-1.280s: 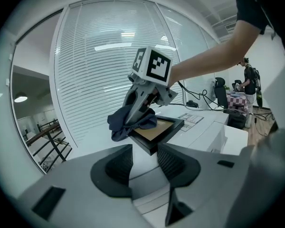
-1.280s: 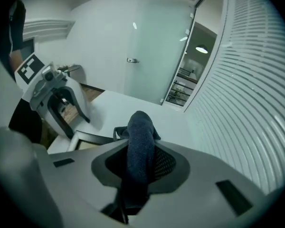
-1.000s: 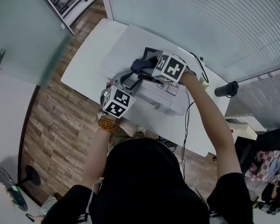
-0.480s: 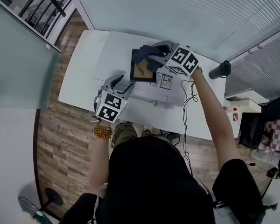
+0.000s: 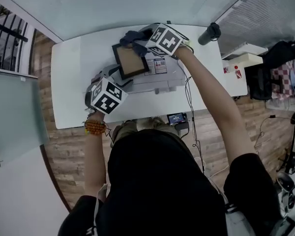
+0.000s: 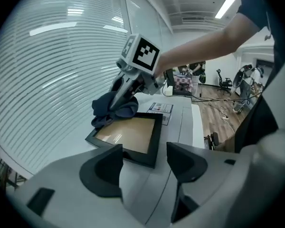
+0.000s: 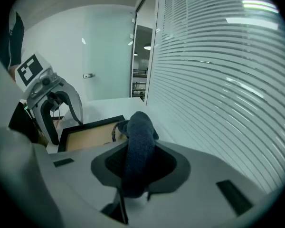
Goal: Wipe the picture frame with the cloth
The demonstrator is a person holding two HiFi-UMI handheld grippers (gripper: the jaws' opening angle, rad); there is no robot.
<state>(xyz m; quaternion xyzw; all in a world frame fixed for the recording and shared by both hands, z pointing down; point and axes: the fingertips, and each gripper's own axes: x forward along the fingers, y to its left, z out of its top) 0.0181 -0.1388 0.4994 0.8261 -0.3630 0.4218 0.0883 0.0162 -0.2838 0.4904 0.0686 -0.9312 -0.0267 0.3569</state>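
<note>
A black picture frame (image 5: 130, 60) with a brown panel lies flat on a white printer-like box (image 5: 162, 80). My right gripper (image 5: 136, 42) is shut on a dark blue cloth (image 5: 130, 36) and holds it on the frame's far corner. In the right gripper view the cloth (image 7: 140, 127) is bunched between the jaws, with the frame (image 7: 88, 136) beyond. My left gripper (image 5: 117, 77) sits at the frame's near edge, its jaws opening with nothing between them. The left gripper view shows the frame (image 6: 128, 134) just past those open jaws (image 6: 142, 163), with the cloth (image 6: 111, 110) behind it.
The box stands on a white table (image 5: 69, 82) against a wall of slatted blinds (image 6: 47, 70). A label (image 5: 159, 65) lies beside the frame. A cable (image 5: 189, 102) runs off the near edge, beside a small device (image 5: 177, 118). A black cylinder (image 5: 210, 32) sits at the far right.
The right gripper has carried the cloth across the frame to its far corner. The left gripper's jaws have spread wider near the frame's near edge. The head view has swung round.
</note>
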